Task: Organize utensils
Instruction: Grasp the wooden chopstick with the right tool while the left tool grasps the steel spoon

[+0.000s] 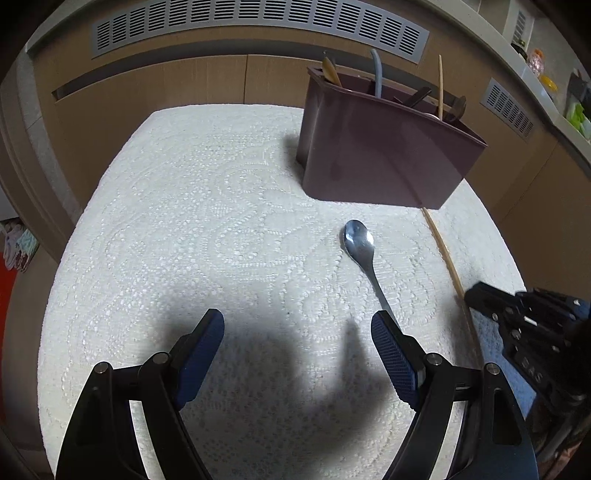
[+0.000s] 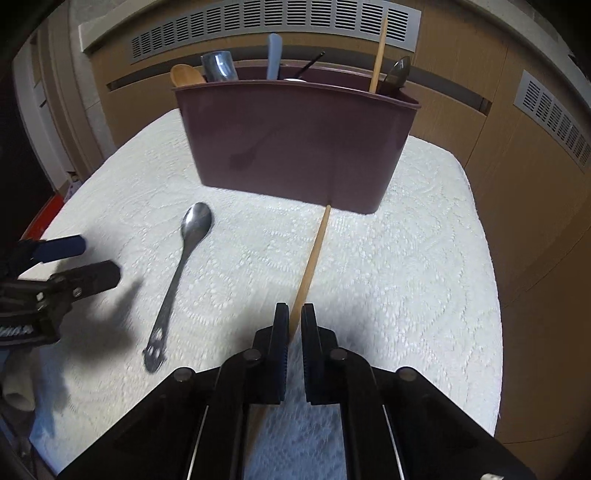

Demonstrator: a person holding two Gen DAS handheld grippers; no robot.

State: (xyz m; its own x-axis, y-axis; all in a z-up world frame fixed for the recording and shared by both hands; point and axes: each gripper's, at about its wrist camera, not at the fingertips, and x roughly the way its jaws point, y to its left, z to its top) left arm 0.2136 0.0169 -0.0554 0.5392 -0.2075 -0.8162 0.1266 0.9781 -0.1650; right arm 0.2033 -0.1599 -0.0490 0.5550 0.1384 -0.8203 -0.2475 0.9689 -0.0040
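A brown utensil caddy (image 1: pixel 384 155) (image 2: pixel 295 147) stands at the far side of the white tablecloth and holds several utensils. A metal spoon (image 1: pixel 360 245) (image 2: pixel 184 258) lies on the cloth in front of it. A wooden chopstick (image 1: pixel 445 254) (image 2: pixel 312 258) lies to the spoon's right, its far tip at the caddy's base. My right gripper (image 2: pixel 291 314) (image 1: pixel 476 295) is shut on the chopstick's near end. My left gripper (image 1: pixel 297 325) (image 2: pixel 99 258) is open and empty, with its right finger beside the spoon's handle.
The white lace tablecloth (image 1: pixel 207 206) (image 2: pixel 406 258) covers a small table. Wooden panelling with vent grilles (image 1: pixel 258 22) runs behind it. A counter with small items (image 1: pixel 546 77) is at the far right. Something red (image 2: pixel 48 214) sits below the table's left edge.
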